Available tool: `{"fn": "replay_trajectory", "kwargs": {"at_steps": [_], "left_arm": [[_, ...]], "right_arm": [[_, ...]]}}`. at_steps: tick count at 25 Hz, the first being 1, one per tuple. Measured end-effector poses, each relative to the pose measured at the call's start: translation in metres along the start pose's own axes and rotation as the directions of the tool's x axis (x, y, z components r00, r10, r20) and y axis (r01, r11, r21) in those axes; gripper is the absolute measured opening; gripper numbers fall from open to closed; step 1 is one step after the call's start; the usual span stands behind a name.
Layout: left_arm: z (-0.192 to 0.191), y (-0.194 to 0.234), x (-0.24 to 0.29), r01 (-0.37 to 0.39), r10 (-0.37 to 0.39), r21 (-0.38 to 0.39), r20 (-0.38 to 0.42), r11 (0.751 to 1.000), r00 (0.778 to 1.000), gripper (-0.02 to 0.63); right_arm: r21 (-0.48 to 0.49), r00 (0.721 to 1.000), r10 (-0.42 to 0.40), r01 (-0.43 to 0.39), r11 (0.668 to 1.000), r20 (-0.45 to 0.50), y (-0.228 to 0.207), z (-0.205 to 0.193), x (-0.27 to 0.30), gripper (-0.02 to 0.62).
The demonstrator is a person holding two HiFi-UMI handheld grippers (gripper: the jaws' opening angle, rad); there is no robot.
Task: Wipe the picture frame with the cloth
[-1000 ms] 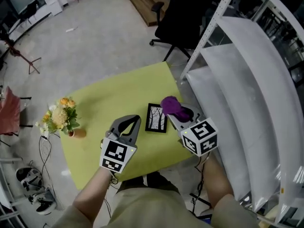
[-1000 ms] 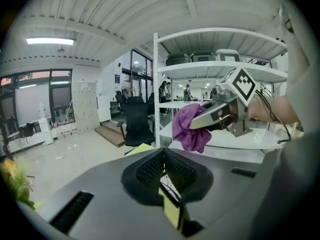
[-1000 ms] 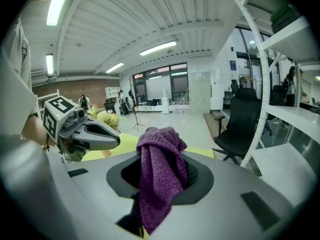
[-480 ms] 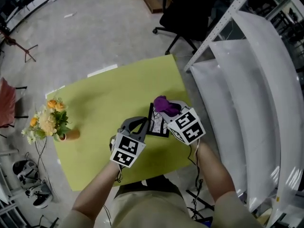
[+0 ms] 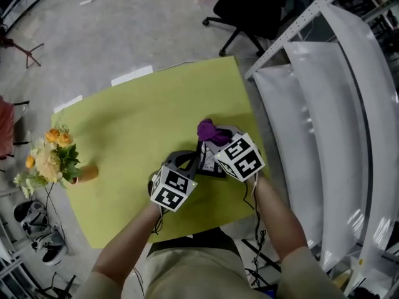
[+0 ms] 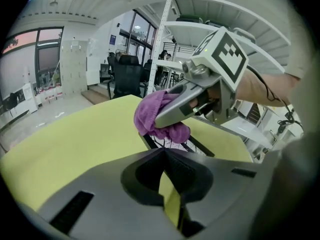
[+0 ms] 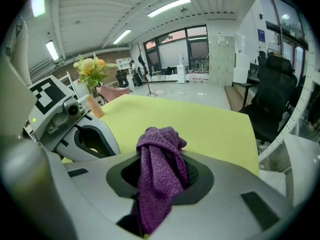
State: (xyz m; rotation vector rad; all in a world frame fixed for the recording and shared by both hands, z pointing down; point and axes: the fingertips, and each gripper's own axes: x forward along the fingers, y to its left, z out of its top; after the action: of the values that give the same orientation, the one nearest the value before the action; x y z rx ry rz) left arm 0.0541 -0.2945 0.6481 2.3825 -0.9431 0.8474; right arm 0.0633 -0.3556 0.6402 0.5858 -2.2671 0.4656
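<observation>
Cloth (image 5: 209, 130) one, clamped in right tool (image 7: 160, 154); frame (image 5: 209, 163) one

Yellow-green table (image 5: 137, 117) fills the centre. Your left gripper (image 5: 189, 161) and right gripper (image 5: 218, 139) sit close together toward its near edge, with the picture frame (image 5: 209, 162) lying flat between them. A purple cloth (image 5: 207, 129) is bunched at the right gripper's tip, over the frame's far end. Flowers (image 5: 47, 161) stand at the table's left corner. White shelving (image 5: 324, 104) runs along your right.

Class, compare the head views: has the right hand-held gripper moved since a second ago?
Yes. The right hand-held gripper, shut on the purple cloth, has shifted left over the picture frame.
</observation>
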Motion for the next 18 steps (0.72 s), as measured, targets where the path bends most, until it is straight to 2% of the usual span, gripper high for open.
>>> {"fn": "replay_trajectory", "kwargs": {"at_steps": [4, 9, 18], "left_arm": [[-0.016, 0.001, 0.01, 0.015, -0.016, -0.005, -0.046, 1.0, 0.999, 0.008], [-0.023, 0.001, 0.012, 0.037, -0.039, -0.046, -0.042, 0.998, 0.998, 0.009], [-0.022, 0.001, 0.013, 0.033, -0.036, -0.027, -0.094, 0.999, 0.995, 0.009]], "right_arm": [[0.002, 1.0, 0.015, -0.015, 1.0, -0.025, 0.007, -0.008, 0.017, 0.109], [0.05, 0.999, 0.02, -0.018, 0.999, -0.026, 0.006, -0.015, 0.02, 0.107], [0.088, 0.993, -0.075, 0.083, 0.993, -0.096, -0.014, -0.038, 0.002, 0.104]]}}
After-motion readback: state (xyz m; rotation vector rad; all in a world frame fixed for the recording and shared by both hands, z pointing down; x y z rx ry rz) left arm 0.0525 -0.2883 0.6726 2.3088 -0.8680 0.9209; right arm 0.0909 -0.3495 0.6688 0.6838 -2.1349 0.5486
